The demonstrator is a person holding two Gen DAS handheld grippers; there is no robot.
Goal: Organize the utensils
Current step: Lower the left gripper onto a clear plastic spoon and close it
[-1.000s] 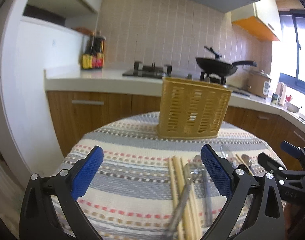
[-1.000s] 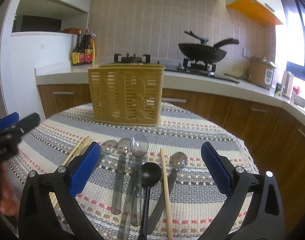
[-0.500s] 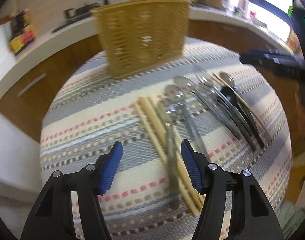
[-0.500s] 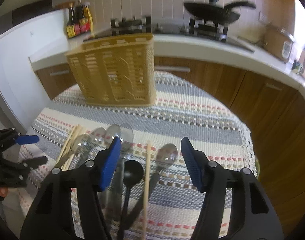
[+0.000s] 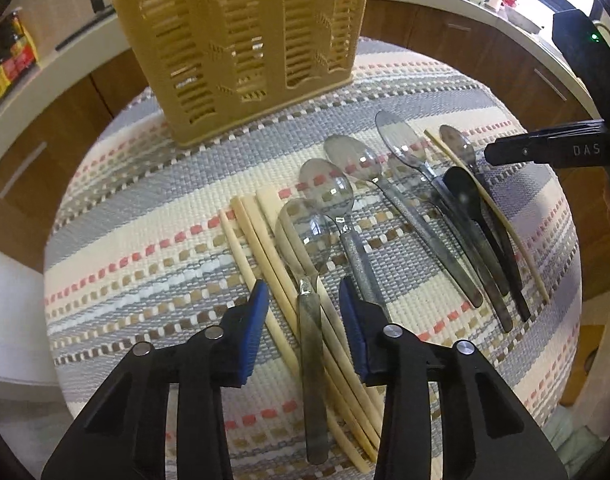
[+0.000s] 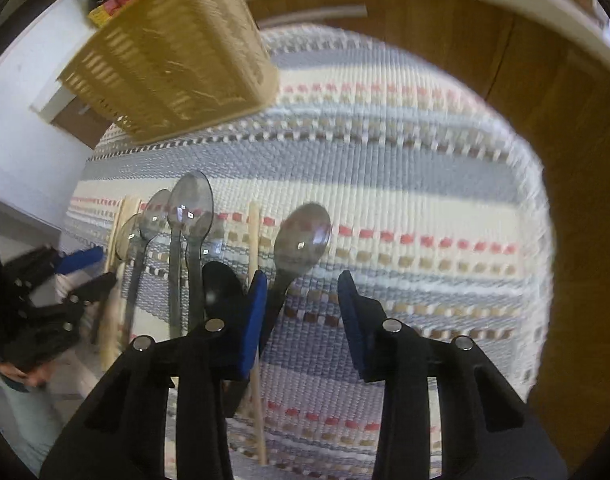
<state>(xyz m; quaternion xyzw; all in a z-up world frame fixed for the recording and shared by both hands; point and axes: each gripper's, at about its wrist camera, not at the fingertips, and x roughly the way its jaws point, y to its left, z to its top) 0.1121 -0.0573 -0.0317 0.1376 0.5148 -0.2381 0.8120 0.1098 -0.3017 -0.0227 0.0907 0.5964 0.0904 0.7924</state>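
Observation:
A yellow slotted utensil basket (image 5: 241, 44) stands at the far side of a round table with a striped cloth (image 5: 145, 208). Several spoons and chopsticks lie in a row in front of it. My left gripper (image 5: 303, 300) is open, its blue pads straddling the handle of a clear spoon (image 5: 307, 256) that lies over wooden chopsticks (image 5: 265, 248). My right gripper (image 6: 303, 284) is open, low over the handle of the rightmost smoky spoon (image 6: 301, 240), beside a black spoon (image 6: 219, 284) and a single chopstick (image 6: 253, 256). The basket also shows in the right wrist view (image 6: 173, 52).
Wooden kitchen cabinets (image 5: 445, 32) and a white counter (image 5: 45, 80) ring the table. Sauce bottles (image 5: 9, 56) stand on the counter at left. The right gripper's body (image 5: 545, 148) shows at the right of the left wrist view; the left gripper (image 6: 61, 280) shows at the left of the right wrist view.
Both grippers have tilted down and dropped toward the table. Both jaws have narrowed but remain open. The left now straddles the clear spoon's handle; the right sits over the rightmost spoon.

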